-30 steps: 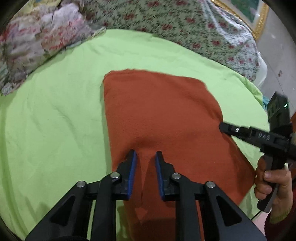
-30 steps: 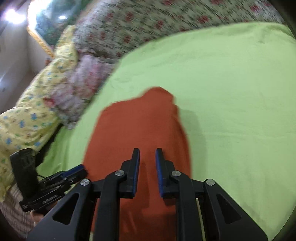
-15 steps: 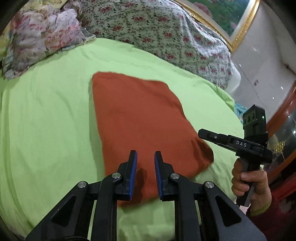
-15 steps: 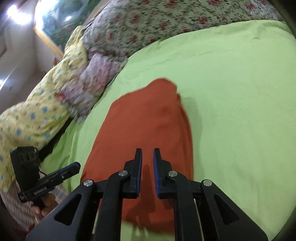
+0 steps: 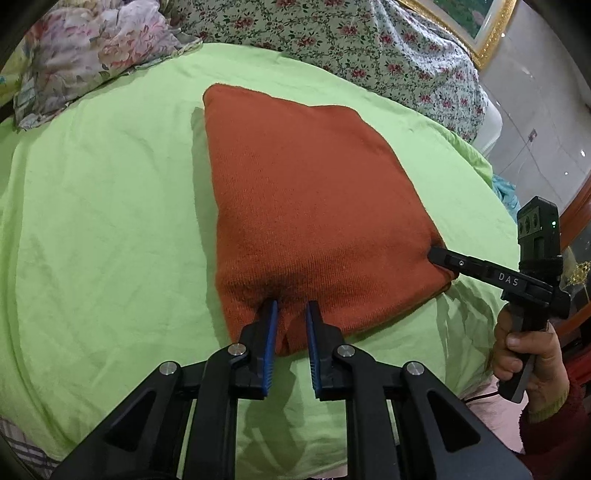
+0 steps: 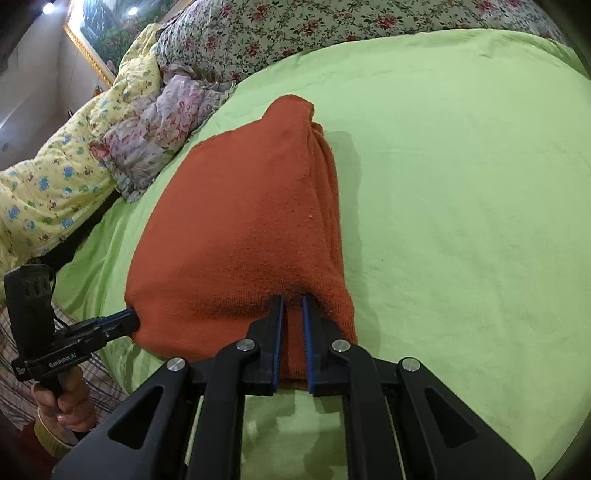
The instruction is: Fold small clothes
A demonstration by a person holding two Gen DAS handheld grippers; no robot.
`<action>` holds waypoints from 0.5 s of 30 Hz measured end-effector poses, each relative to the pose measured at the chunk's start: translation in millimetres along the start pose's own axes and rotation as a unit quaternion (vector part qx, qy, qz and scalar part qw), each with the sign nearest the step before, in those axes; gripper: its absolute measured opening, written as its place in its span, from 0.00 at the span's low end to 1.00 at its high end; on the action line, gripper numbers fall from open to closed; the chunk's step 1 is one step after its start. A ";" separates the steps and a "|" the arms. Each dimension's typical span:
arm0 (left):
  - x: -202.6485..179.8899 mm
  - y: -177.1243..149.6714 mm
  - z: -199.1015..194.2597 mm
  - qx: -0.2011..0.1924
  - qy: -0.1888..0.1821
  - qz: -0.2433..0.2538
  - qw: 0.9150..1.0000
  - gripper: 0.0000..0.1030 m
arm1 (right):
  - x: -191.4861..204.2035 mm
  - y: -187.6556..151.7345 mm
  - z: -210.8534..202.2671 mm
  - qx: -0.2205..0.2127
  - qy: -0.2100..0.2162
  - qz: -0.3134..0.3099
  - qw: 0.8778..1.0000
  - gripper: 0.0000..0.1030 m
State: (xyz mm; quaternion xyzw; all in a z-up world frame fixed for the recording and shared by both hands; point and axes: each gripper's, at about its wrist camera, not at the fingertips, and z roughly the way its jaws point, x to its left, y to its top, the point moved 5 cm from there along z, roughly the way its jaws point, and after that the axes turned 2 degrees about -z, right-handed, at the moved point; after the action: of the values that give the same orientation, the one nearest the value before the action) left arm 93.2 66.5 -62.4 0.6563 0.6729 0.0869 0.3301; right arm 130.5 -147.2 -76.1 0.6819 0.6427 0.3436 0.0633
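Note:
A rust-orange knitted garment (image 5: 314,206), folded into a rough rectangle, lies on a light green bedsheet (image 5: 96,206). It also shows in the right wrist view (image 6: 236,236). My left gripper (image 5: 291,308) is shut on the garment's near edge by its left corner, with cloth bunched between the blue pads. My right gripper (image 6: 293,301) is shut on the same near edge by the right corner. Each gripper shows in the other's view, the right gripper (image 5: 437,254) and the left gripper (image 6: 129,317), both at the near corners.
Floral quilts and pillows (image 5: 92,55) are piled along the far side of the bed (image 6: 155,122). The bed's near edge (image 5: 369,424) lies just below the grippers. A gold picture frame (image 5: 487,33) hangs on the wall behind.
Both grippers drew back toward the near edge of the garment and closed on it. The near edge is now lifted and bunched at both corners.

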 end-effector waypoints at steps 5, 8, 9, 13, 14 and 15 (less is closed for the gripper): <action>7.3 -6.8 -3.0 0.004 0.010 0.002 1.000 0.15 | -4.2 -7.8 -12.4 0.001 -0.011 0.009 1.000 0.10; 4.0 -7.5 -12.2 -0.003 0.022 0.010 1.000 0.19 | -3.1 -11.1 -21.4 0.000 -0.017 0.013 1.000 0.13; 0.4 -7.3 -17.0 -0.008 0.027 0.015 0.999 0.24 | -0.3 -11.6 -27.4 -0.003 -0.021 0.011 1.000 0.13; -9.1 -10.2 -34.8 -0.030 0.044 0.019 0.998 0.49 | 11.9 -11.9 -46.2 -0.018 -0.026 -0.006 0.999 0.21; -10.6 -11.3 -37.8 -0.033 0.045 0.019 0.998 0.50 | 14.4 -12.3 -50.7 -0.023 -0.024 -0.008 0.999 0.27; -12.7 -12.9 -41.0 -0.036 0.047 0.020 0.998 0.51 | 17.3 -12.6 -55.1 -0.028 -0.022 -0.009 0.999 0.30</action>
State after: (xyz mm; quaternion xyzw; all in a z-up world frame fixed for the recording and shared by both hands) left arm 58.6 65.9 -33.9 0.6524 0.6708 0.1490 0.3198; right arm 88.6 -148.8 -34.4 0.6812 0.6376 0.3457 0.0995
